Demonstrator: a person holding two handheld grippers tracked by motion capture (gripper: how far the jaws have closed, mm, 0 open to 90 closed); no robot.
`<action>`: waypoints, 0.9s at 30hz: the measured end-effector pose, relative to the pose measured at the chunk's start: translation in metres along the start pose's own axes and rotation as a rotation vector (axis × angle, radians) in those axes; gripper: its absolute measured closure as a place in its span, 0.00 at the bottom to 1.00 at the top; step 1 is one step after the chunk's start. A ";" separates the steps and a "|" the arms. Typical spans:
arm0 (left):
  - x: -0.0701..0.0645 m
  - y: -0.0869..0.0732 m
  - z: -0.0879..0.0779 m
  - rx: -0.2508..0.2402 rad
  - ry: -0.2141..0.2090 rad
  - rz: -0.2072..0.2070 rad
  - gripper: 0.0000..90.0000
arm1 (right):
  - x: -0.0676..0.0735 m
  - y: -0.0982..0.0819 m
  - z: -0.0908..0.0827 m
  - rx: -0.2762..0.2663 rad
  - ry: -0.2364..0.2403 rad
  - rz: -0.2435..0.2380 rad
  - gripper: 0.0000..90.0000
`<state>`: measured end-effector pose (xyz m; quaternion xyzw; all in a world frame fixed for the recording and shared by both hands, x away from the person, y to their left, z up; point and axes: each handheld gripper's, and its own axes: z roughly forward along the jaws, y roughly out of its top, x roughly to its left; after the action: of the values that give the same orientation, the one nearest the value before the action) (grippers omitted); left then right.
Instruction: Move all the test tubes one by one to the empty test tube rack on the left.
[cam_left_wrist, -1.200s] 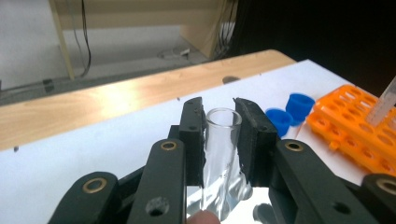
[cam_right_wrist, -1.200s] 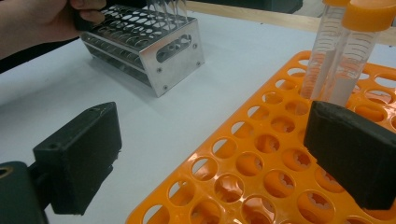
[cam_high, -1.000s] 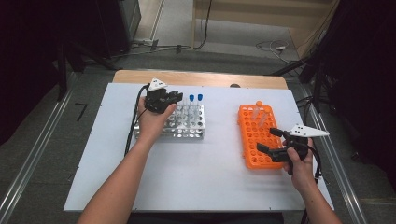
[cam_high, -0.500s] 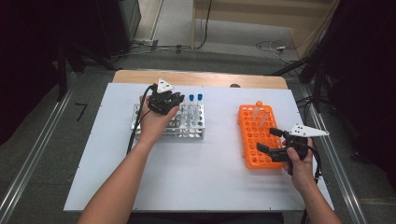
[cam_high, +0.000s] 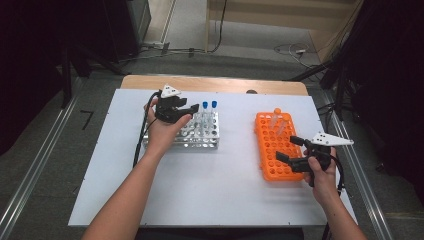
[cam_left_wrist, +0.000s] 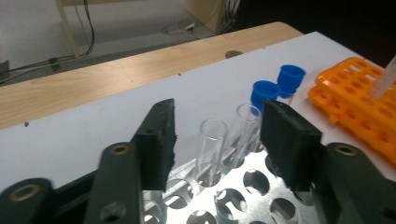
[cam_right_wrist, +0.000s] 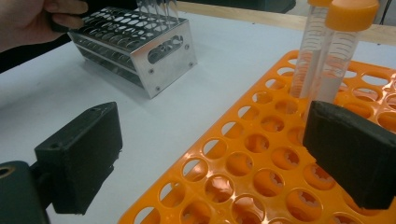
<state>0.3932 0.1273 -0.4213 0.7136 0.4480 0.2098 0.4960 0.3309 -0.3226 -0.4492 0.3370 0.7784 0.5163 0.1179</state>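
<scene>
Left gripper (cam_left_wrist: 217, 140) just opened round clear glass tube (cam_left_wrist: 211, 144) – right gripper (cam_right_wrist: 210, 163) wide, empty

Bare forearms; black left gripper (cam_high: 192, 107) and right gripper (cam_high: 287, 148), grey triangular plates, trailing cables.

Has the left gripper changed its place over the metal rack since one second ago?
Yes. The left gripper has shifted slightly toward the far edge of the metal rack, and its jaws have just been opening around a clear tube.
</scene>
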 end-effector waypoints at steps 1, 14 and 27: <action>-0.001 -0.001 -0.003 -0.006 -0.012 -0.001 0.35 | 0.000 0.001 0.000 -0.002 -0.004 0.005 0.03; -0.025 -0.018 -0.038 -0.070 -0.114 -0.012 0.01 | -0.003 0.015 0.005 -0.014 -0.053 0.052 0.04; -0.026 -0.041 -0.061 -0.073 -0.118 -0.024 0.00 | -0.028 0.024 0.022 0.016 -0.155 0.117 0.21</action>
<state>0.3169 0.1410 -0.4284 0.7007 0.4185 0.1778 0.5498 0.3735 -0.3188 -0.4424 0.4218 0.7501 0.4885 0.1444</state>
